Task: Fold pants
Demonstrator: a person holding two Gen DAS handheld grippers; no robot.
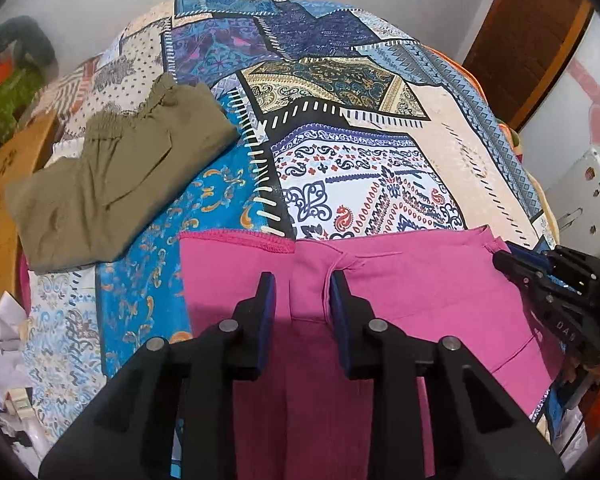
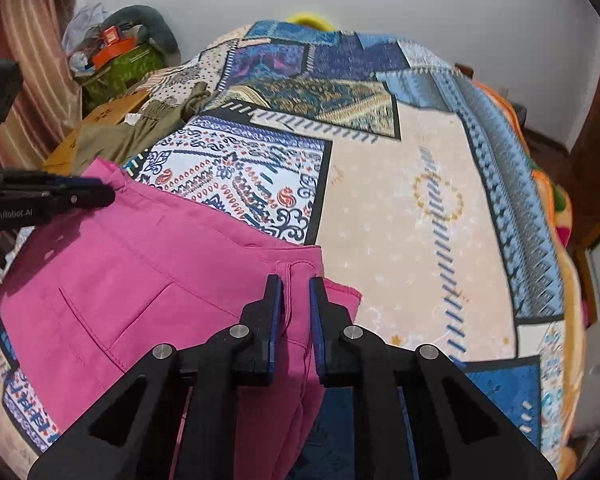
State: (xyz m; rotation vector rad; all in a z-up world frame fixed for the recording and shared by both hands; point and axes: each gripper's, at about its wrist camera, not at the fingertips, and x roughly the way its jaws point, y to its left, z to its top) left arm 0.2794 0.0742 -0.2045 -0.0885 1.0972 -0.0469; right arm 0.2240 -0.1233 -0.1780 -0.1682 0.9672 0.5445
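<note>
Pink pants [image 1: 400, 280] lie folded on a patchwork bedspread [image 1: 340, 100], waistband edge toward the far side. My left gripper [image 1: 302, 284] is over the pink fabric, its jaws a little apart with cloth between them; a grip cannot be told. In the right wrist view the pink pants [image 2: 140, 272] spread to the left. My right gripper [image 2: 296, 286] sits at their right corner with jaws narrowly apart over the fabric. The right gripper shows in the left wrist view [image 1: 512, 264] at the pants' right edge. The left gripper shows in the right wrist view [image 2: 100, 194] at the pants' far left corner.
Folded olive-green pants [image 1: 112, 176] lie at the bed's left, also in the right wrist view [image 2: 140, 132]. A cardboard box [image 1: 0, 208] and clutter [image 2: 116, 56] stand left of the bed. A wooden door [image 1: 532, 40] and a white appliance [image 1: 584, 192] are on the right.
</note>
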